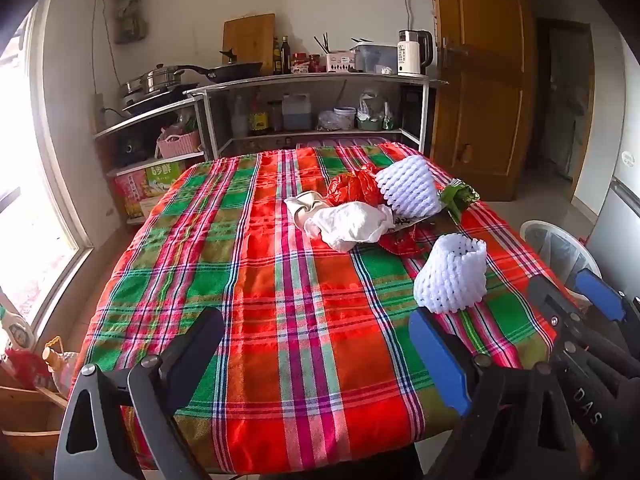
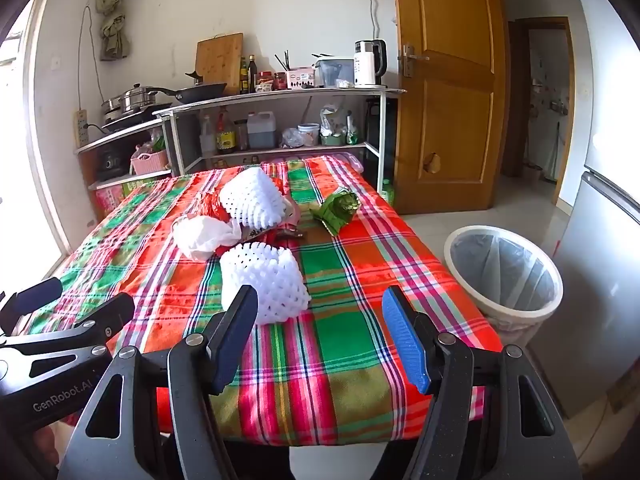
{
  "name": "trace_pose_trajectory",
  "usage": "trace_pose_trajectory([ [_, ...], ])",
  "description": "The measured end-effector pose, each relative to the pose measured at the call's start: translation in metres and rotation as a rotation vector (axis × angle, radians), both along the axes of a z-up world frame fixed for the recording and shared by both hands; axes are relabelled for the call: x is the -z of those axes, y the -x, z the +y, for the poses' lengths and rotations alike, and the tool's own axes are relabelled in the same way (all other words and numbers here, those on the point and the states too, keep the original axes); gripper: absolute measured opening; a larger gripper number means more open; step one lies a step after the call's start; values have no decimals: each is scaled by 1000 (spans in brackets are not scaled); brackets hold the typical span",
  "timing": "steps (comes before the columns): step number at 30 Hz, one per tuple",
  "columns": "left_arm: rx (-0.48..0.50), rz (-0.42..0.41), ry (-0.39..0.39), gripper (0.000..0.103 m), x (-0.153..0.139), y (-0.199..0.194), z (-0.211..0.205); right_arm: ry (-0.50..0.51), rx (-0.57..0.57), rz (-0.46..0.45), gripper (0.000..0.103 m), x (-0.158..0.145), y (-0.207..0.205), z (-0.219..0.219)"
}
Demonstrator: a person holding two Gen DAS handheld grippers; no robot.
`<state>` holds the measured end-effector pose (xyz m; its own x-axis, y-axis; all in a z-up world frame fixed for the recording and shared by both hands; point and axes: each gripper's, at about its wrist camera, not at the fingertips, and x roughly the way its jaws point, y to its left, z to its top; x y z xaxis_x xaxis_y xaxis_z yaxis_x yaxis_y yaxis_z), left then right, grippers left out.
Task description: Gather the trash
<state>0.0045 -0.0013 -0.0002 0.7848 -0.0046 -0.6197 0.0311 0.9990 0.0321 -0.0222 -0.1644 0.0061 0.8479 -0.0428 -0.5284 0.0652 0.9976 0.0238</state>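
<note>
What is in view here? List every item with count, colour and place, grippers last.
foam fruit nets: two, white; one near the table's front, one farther back in the pile.
plastic bag: one, white, crumpled, left of the pile.
red wrapper: one, red-orange, behind the white bag.
green wrapper: one, green, right of the pile.
tablecloth: one, red-green plaid, covering the table.
trash bin: one, white with clear liner, on the floor right of the table.
kettle: one, white, on the shelf unit's top.
frying pan: one, black, on the shelf unit's top.
door: one, wooden, behind the table.
left gripper: open, empty.
right gripper: open, empty.
</note>
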Motion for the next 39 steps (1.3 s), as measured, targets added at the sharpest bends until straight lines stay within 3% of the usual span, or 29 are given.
trace_pose_trajectory([
  [39, 0, 3, -5, 95, -3, 6, 5, 3, -1, 3, 65, 4, -1, -1],
])
